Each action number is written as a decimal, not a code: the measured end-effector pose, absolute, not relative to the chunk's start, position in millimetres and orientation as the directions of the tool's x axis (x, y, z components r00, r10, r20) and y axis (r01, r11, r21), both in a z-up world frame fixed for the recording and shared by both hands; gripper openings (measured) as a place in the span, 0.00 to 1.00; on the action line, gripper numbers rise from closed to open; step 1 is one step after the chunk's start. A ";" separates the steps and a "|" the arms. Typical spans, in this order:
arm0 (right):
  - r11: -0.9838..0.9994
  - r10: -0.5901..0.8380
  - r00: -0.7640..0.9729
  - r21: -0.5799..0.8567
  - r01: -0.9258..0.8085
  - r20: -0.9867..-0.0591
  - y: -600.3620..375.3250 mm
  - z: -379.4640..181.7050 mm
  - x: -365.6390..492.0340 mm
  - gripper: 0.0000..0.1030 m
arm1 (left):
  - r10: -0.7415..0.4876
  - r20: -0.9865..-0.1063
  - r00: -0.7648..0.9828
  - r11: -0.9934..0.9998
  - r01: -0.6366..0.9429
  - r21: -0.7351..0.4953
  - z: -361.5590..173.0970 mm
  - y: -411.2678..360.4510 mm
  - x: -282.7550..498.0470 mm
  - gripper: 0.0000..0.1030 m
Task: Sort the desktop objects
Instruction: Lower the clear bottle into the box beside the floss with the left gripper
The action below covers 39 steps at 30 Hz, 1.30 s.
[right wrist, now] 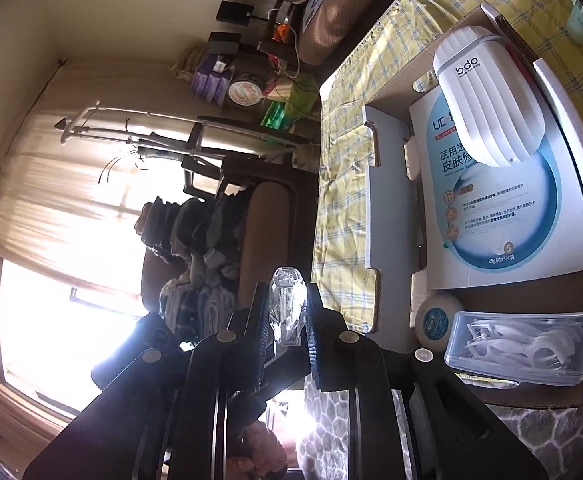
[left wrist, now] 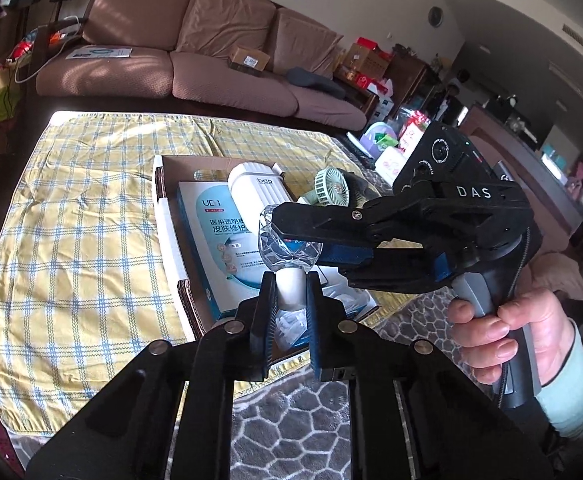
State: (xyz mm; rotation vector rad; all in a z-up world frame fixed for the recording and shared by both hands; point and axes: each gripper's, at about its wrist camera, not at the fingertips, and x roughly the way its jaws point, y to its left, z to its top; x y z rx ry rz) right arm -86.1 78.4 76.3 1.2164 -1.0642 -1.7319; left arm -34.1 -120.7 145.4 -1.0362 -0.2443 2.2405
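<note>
A clear faceted bottle point(left wrist: 287, 246) with a white cap point(left wrist: 290, 286) is held in the air above the cardboard tray point(left wrist: 169, 236). My left gripper point(left wrist: 290, 308) is shut on the white cap. My right gripper point(left wrist: 291, 232) comes in from the right and is shut on the clear faceted body, which also shows between the right gripper's point(right wrist: 287, 312) fingers in the right wrist view point(right wrist: 286, 304). The tray holds a blue and white mask box point(right wrist: 503, 208), a white ribbed bdo case point(right wrist: 487, 96), a clear box of floss picks point(right wrist: 519, 346) and a round white container point(right wrist: 437, 318).
The tray point(right wrist: 387, 184) sits on a yellow checked cloth point(left wrist: 79, 248) over the table. A green handheld fan point(left wrist: 331, 186) lies behind the tray. A brown sofa point(left wrist: 195, 52) stands beyond the table. A grey patterned rug point(left wrist: 291, 420) lies below.
</note>
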 end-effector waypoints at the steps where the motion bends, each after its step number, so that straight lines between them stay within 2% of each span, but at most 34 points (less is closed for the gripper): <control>1: -0.377 -0.906 -0.256 0.918 0.120 -0.338 78.2 77.2 -86.1 0.17 | 0.626 -0.619 -0.475 -0.774 -0.481 -0.413 144.9 -120.2 -33.8 0.12; 3: -0.401 -0.899 -0.238 0.910 0.109 -0.368 78.5 76.0 -86.5 0.21 | 0.615 -0.634 -0.469 -0.779 -0.484 -0.398 143.8 -117.6 -33.2 0.12; 7: -0.536 -0.832 -0.254 0.834 0.132 -0.494 88.6 83.0 -85.5 0.28 | 0.577 -0.682 -0.449 -0.795 -0.501 -0.343 139.6 -108.3 -32.4 0.12; 11: -0.636 -0.768 -0.266 0.740 0.219 -0.582 102.9 102.4 -78.2 0.30 | 0.537 -0.751 -0.383 -0.788 -0.545 -0.285 136.0 -99.6 -40.0 0.12; 14: -0.699 -0.714 -0.272 0.643 0.313 -0.644 107.9 117.7 -65.1 0.38 | 0.403 -0.863 -0.304 -0.749 -0.652 -0.120 133.0 -74.2 -45.7 0.12; 16: -0.711 -0.700 -0.278 0.609 0.351 -0.657 113.6 123.2 -56.2 0.39 | 0.264 -0.929 -0.261 -0.684 -0.729 0.010 126.5 -54.7 -48.0 0.12; 18: -0.701 -0.709 -0.273 0.610 0.369 -0.650 120.7 123.7 -50.2 0.39 | 0.154 -0.967 -0.204 -0.608 -0.791 0.070 119.7 -40.0 -52.1 0.12; 23: -0.692 -0.717 -0.262 0.619 0.370 -0.646 138.0 112.4 -45.6 0.39 | -0.005 -0.997 -0.072 -0.473 -0.879 0.066 102.5 -17.5 -63.1 0.12; 30: -0.684 -0.728 -0.257 0.644 0.343 -0.636 167.4 95.9 -45.4 0.39 | -0.174 -0.985 -0.003 -0.288 -0.956 0.054 76.2 7.7 -60.2 0.12; 39: -0.689 -0.722 -0.259 0.636 0.347 -0.641 178.8 85.5 -46.1 0.39 | -0.209 -0.978 -0.011 -0.217 -0.974 0.057 68.7 25.2 -62.5 0.13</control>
